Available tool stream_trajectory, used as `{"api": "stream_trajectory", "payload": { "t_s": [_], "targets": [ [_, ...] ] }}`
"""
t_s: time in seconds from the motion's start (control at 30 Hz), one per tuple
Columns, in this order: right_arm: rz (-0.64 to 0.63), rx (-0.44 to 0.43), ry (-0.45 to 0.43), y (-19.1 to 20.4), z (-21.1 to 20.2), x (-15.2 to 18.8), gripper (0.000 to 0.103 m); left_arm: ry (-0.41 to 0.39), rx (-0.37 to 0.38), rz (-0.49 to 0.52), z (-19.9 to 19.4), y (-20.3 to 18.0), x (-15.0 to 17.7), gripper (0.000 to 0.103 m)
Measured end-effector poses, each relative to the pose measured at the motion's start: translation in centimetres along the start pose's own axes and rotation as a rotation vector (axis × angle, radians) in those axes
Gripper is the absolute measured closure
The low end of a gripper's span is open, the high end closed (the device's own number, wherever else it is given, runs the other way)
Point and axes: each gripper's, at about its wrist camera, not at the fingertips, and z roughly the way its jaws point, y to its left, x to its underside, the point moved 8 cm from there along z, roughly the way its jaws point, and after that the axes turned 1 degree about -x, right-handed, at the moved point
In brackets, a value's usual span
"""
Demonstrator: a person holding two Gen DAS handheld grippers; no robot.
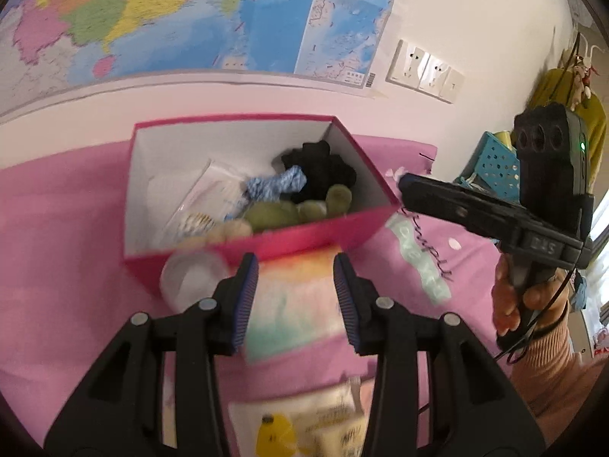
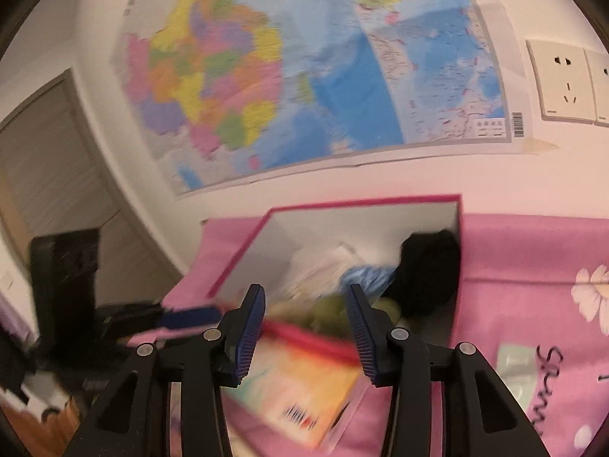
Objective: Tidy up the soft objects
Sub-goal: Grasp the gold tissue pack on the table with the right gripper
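Observation:
An open pink box (image 1: 304,237) stands on a pink bedsheet (image 1: 68,205) against the wall. In it lie a black soft item (image 1: 323,169), a blue-white knit (image 1: 278,184), a green plush (image 1: 289,211), a beige plush (image 1: 224,230) and a clear packet (image 1: 205,190). My left gripper (image 1: 295,297) is open and empty above a rainbow-coloured pack (image 1: 293,304) in front of the box. My right gripper (image 2: 304,337) is open and empty above the box's near wall (image 2: 316,339) and the same pack (image 2: 300,392). The right gripper also shows in the left wrist view (image 1: 475,205).
A white round soft item (image 1: 190,278) lies left of the pack. A packet with a yellow figure (image 1: 304,426) lies at the near edge. A map (image 1: 190,11) and wall sockets (image 1: 424,72) are on the wall. A teal basket (image 1: 495,163) stands at the right.

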Motion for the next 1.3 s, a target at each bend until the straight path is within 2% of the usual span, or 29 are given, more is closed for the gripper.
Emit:
{"api": "stream_trajectory", "payload": {
  "t_s": [0.27, 0.37, 0.6, 1.0, 1.13, 1.3],
  "targets": [
    [-0.037, -0.156, 0.104, 4.1, -2.6, 6.2, 0.051, 0.076, -0.007, 0.009, -2.1, 0.4, 7.1, 0.06],
    [-0.038, -0.162, 0.17, 4.5, -2.3, 9.0, 0.051, 0.118, -0.014, 0.023, -2.0, -0.2, 9.3, 0.06],
    [-0.027, -0.184, 0.295, 5.3, -0.9, 14.5, 0.051, 0.185, 0.031, 0.074, -2.2, -2.4, 13.8, 0.06],
    [-0.041, -0.216, 0.368, 6.8, 1.5, 17.4, 0.051, 0.278, 0.05, 0.145, -3.1, -4.7, 18.3, 0.06],
    [-0.049, -0.231, 0.382, 7.4, 2.1, 17.9, 0.051, 0.294, -0.001, 0.188, -2.4, -5.0, 19.0, 0.059],
    [-0.035, -0.235, 0.392, 7.4, 2.7, 18.2, 0.051, 0.31, -0.091, 0.183, -1.1, -3.9, 18.8, 0.06]
  ]
}}
